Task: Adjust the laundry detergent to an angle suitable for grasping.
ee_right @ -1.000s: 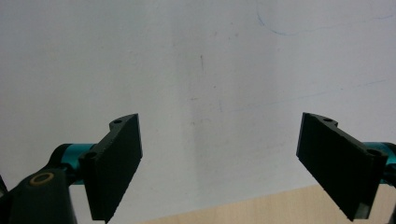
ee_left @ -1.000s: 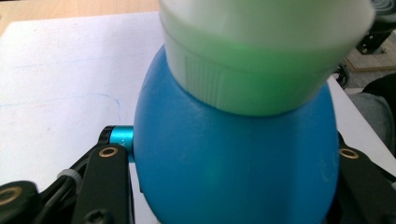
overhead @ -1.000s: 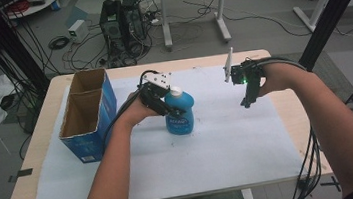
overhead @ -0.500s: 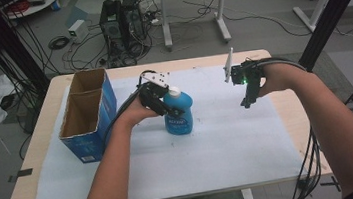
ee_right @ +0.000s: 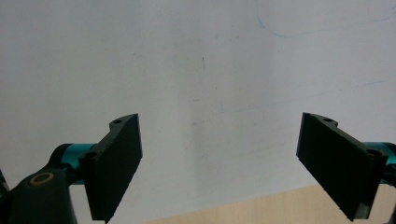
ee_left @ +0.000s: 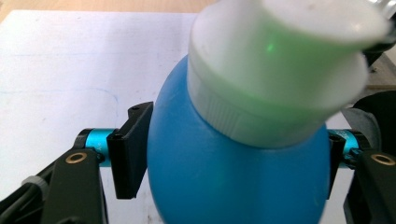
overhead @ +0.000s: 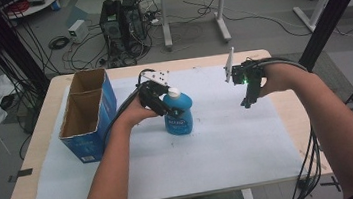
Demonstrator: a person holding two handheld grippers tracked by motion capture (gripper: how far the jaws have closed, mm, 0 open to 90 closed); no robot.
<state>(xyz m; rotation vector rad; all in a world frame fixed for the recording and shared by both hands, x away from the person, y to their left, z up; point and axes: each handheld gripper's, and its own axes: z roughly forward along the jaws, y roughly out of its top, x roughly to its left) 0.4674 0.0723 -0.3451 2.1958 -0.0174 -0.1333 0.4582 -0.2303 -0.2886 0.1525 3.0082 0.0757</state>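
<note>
A blue bottle [overhead: 179, 115] with a white cap stands upright on the white paper near the table's middle. My left gripper [overhead: 161, 105] comes at it from the left. In the left gripper view the bottle [ee_left: 233, 163] sits between the two black jaws, just below its cap. The jaws have just been opening, and the pads [ee_left: 133, 149] lie alongside the blue body without squeezing it. To the right, my right gripper [overhead: 245, 102] hangs over the paper and points down. Its jaws [ee_right: 219, 163] are spread wide with nothing between them.
An open blue cardboard box [overhead: 88, 114] with two compartments stands at the table's left, close to my left forearm. White paper [overhead: 230, 143] covers most of the wooden table [overhead: 286, 112]. Cables trail from both grippers.
The left gripper's jaws have widened around the bottle, which stays upright in the same spot. Neither hand has shifted.
</note>
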